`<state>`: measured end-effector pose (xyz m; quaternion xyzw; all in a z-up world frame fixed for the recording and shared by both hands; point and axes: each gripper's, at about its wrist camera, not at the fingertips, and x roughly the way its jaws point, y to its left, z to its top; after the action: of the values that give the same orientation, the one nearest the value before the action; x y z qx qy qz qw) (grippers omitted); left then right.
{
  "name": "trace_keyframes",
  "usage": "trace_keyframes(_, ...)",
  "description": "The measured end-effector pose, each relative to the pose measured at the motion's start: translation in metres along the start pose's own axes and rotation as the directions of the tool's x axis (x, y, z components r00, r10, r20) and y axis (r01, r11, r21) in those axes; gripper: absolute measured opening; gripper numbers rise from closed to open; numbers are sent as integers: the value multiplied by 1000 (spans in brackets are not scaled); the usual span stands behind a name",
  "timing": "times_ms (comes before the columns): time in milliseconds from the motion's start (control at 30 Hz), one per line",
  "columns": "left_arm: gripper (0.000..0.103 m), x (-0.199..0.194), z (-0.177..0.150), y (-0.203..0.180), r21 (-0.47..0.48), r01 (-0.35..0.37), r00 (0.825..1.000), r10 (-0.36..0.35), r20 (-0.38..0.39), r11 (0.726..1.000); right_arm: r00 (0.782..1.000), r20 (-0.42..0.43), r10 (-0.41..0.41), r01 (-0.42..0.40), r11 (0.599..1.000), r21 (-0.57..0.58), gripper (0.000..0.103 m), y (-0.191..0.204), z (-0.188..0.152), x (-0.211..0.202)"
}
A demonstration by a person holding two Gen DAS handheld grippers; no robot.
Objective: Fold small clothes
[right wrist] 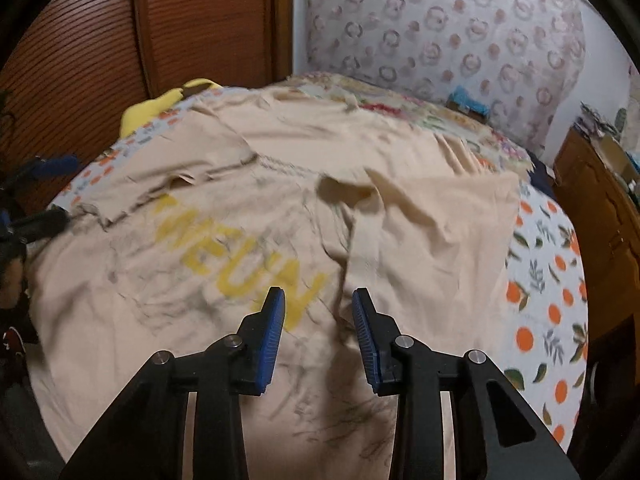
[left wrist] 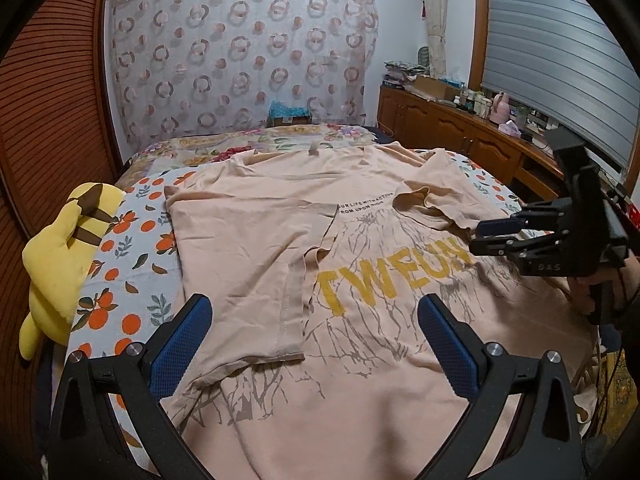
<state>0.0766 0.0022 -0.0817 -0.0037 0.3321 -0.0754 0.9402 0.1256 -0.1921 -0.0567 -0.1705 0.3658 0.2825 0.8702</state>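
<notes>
A peach T-shirt (left wrist: 360, 352) with yellow letters and a grey tree print lies spread on the bed, both sleeves folded inward over the chest. It also shows in the right wrist view (right wrist: 224, 184), blurred. My left gripper (left wrist: 316, 312) is open and empty, just above the folded left sleeve (left wrist: 256, 256). My right gripper (right wrist: 319, 300) is partly open and empty, above the shirt next to the folded right sleeve (right wrist: 432, 224). It also shows in the left wrist view (left wrist: 486, 236), at the right by the yellow letters.
The bed has an orange-fruit print sheet (left wrist: 132, 264). A yellow plush toy (left wrist: 60, 256) lies at its left edge by a wooden slatted wardrobe (left wrist: 48, 128). A wooden cabinet (left wrist: 460, 132) with clutter runs along the right. A patterned curtain (left wrist: 240, 60) hangs behind the bed.
</notes>
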Motion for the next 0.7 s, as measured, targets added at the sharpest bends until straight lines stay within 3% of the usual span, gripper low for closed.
trace_keyframes(167,103,-1,-1,2,-3,0,1000,0,0,1000,998,-25,-63,63,998,-3,35,-11,-2,16)
trace_keyframes(333,103,-1,-2,1,1,0,1000,0,-5,1000,995,-15,-101,101,995,-11,7,-13,-4,21)
trace_keyframes(700,103,-2,-2,4,-11,-3,1000,3,3,1000,995,67,77,-80,996,50,6,-17,-18,-34)
